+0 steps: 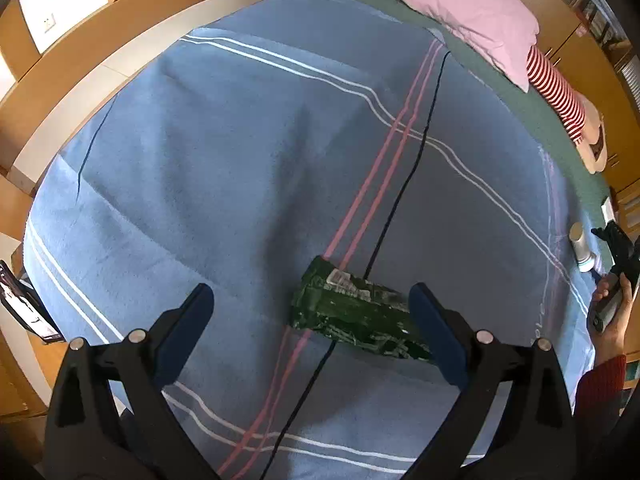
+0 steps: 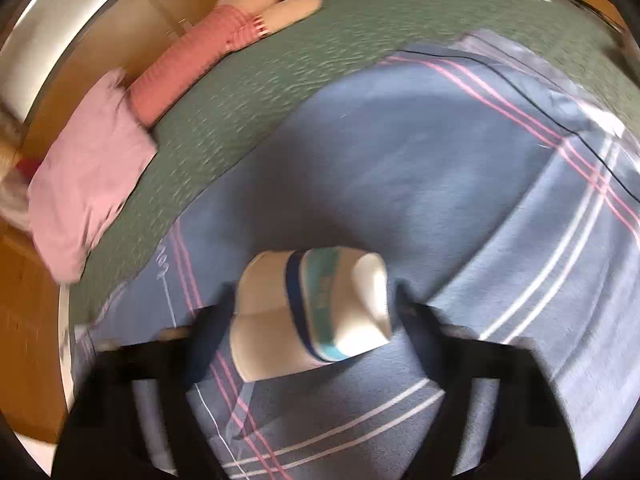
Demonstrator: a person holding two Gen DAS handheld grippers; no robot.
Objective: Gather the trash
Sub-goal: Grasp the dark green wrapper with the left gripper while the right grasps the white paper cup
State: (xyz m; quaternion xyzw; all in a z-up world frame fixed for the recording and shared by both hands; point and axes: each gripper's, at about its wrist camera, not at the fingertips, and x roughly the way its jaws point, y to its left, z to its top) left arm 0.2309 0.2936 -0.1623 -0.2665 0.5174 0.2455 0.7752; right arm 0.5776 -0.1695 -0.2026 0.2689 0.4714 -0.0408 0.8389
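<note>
The left hand-held gripper [image 1: 312, 320] hung released, the green wrapper [image 1: 360, 312] at its three o'clock finger — closing could nudge it away. The blurred right hand-held gripper [image 2: 312, 308] flanked a white bottle [image 2: 312, 312]; grip unclear.

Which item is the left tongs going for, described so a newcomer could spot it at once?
Start from the blue blanket with white and pink stripes covering the bed. Near its close edge, where the pink stripes and a dark line run, lies a crumpled dark green wrapper with a white label, beside the open left tongs. The only other trash nearby is a white bottle.
</note>
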